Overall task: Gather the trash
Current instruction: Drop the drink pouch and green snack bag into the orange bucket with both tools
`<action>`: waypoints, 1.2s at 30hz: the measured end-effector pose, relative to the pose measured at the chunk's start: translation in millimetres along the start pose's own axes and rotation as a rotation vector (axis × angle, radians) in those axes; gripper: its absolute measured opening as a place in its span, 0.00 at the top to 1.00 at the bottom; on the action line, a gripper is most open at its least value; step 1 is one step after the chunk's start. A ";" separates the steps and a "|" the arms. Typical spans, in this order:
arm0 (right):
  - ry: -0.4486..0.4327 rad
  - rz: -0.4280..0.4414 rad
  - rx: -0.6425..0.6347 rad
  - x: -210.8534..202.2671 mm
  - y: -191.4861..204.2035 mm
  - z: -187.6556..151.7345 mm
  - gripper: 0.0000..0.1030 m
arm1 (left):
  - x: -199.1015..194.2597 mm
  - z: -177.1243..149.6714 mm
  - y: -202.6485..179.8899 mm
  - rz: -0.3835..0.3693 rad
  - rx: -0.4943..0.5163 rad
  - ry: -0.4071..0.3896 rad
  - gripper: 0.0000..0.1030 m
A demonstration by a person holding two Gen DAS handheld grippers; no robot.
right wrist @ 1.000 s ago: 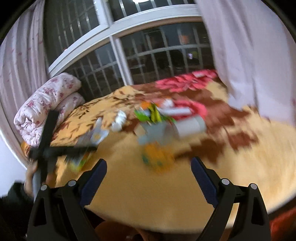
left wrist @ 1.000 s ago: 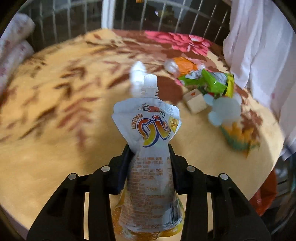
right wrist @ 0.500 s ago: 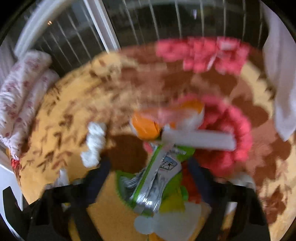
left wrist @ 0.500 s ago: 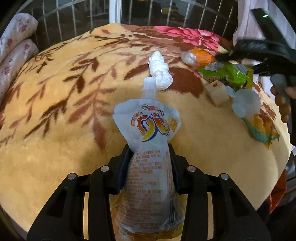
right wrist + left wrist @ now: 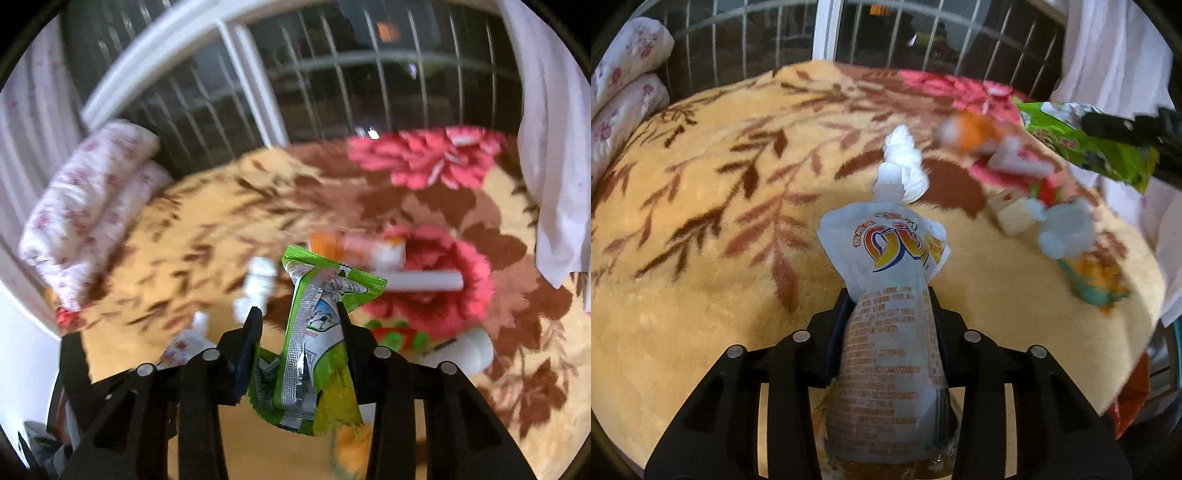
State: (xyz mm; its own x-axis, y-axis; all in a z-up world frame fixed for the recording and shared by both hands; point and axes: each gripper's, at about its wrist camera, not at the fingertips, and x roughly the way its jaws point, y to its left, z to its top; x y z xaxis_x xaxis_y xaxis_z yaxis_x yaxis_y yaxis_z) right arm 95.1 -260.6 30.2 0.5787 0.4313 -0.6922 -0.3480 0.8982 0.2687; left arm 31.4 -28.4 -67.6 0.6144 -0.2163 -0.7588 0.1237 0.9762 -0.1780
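Note:
My left gripper (image 5: 888, 299) is shut on a white spouted drink pouch (image 5: 890, 302) and holds it above the flowered blanket (image 5: 701, 221). My right gripper (image 5: 297, 321) is shut on a green snack wrapper (image 5: 314, 332), lifted off the blanket; it also shows in the left wrist view (image 5: 1082, 147) at the right. Other trash lies on the blanket: a crumpled white tissue (image 5: 905, 162), an orange wrapper (image 5: 971, 133), a small beige box (image 5: 1008, 210), a pale blue plastic piece (image 5: 1063, 229) and a teal-orange wrapper (image 5: 1097, 280).
A barred window (image 5: 332, 74) stands behind the bed. Folded floral quilts (image 5: 88, 206) lie at the left. A white curtain (image 5: 554, 147) hangs at the right. A white tube (image 5: 424, 280) lies on the red flower. The blanket's edge drops off at the right (image 5: 1145, 332).
My right gripper came down over the green wrapper, shut on it and lifted it off the blanket. My left gripper kept hold of the pouch and shifted slightly.

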 end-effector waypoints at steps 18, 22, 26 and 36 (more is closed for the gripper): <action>-0.035 0.099 0.009 -110.7 69.6 -267.4 0.61 | -111.9 -172.5 -48.7 -0.016 0.302 -0.028 0.63; 0.093 0.102 0.077 -81.9 65.7 -309.8 0.61 | -82.5 -216.1 -48.1 -0.038 0.329 0.110 0.63; 0.146 0.088 0.100 -62.6 66.5 -328.7 0.61 | -53.6 -234.1 -42.0 -0.040 0.313 0.219 0.63; 0.269 0.076 0.123 -20.3 64.6 -346.8 0.35 | -18.1 -247.1 -35.5 -0.009 0.318 0.356 0.48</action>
State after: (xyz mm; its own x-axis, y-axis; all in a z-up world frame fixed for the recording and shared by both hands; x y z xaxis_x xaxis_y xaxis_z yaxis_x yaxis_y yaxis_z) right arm -194.9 -241.0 -170.6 0.3323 0.4745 -0.8151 -0.2817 0.8747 0.3944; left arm -176.7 -63.0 -202.3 0.3136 -0.1618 -0.9357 0.3942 0.9186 -0.0267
